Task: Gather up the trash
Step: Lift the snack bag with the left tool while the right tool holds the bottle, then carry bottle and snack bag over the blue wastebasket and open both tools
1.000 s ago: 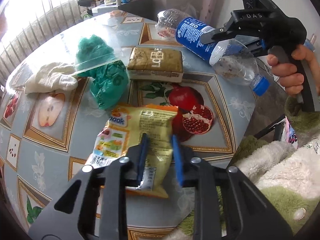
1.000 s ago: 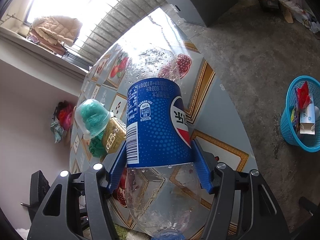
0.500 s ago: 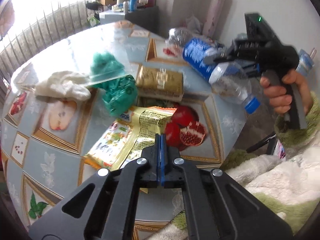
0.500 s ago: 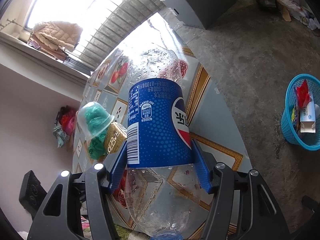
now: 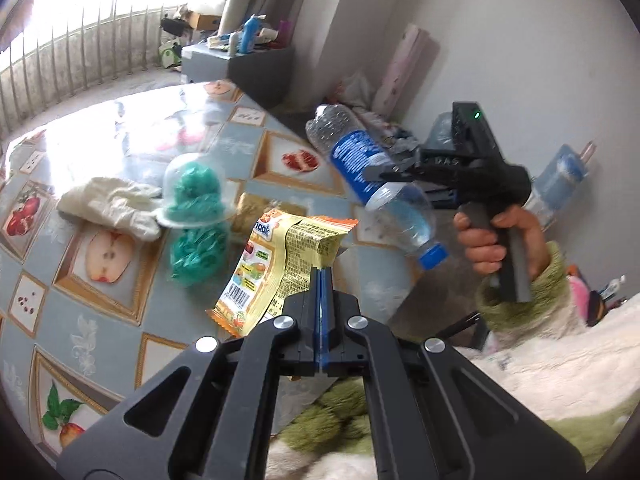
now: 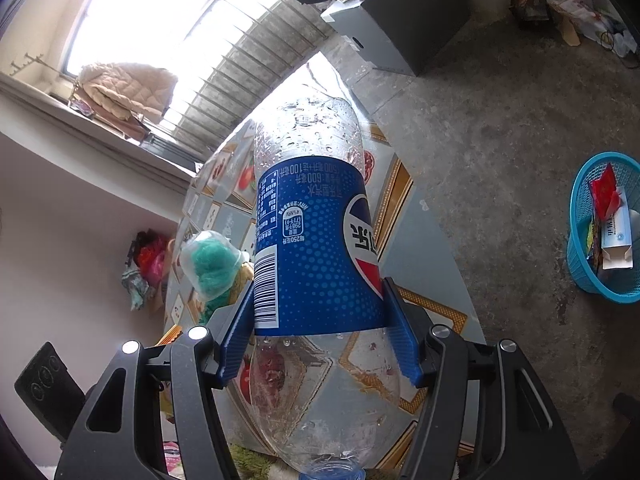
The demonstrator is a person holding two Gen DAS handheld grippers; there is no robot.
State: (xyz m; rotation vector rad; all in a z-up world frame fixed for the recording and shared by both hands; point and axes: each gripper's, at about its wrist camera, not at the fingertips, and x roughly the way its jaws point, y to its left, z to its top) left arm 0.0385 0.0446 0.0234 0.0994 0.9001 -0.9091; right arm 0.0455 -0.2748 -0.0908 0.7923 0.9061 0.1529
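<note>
My left gripper point(image 5: 322, 276) is shut on a yellow snack wrapper point(image 5: 276, 264) and holds it lifted above the table's near edge. My right gripper point(image 6: 318, 316) is shut on a clear plastic bottle with a blue label point(image 6: 316, 248), cap toward the camera; it also shows in the left wrist view point(image 5: 372, 184), held in the air right of the table. A blue trash basket point(image 6: 600, 236) with several pieces of trash stands on the floor at the right.
On the fruit-patterned table point(image 5: 100, 312) lie a clear cup over green netting point(image 5: 194, 196), a white cloth point(image 5: 112, 204) and a brown packet point(image 5: 250, 212). A grey cabinet point(image 5: 240, 64) stands beyond the table. A fuzzy blanket point(image 5: 540, 360) is near right.
My left gripper shut on the snack wrapper and lifted it off the table. My right gripper kept hold of the bottle and moved a little up and away from the table.
</note>
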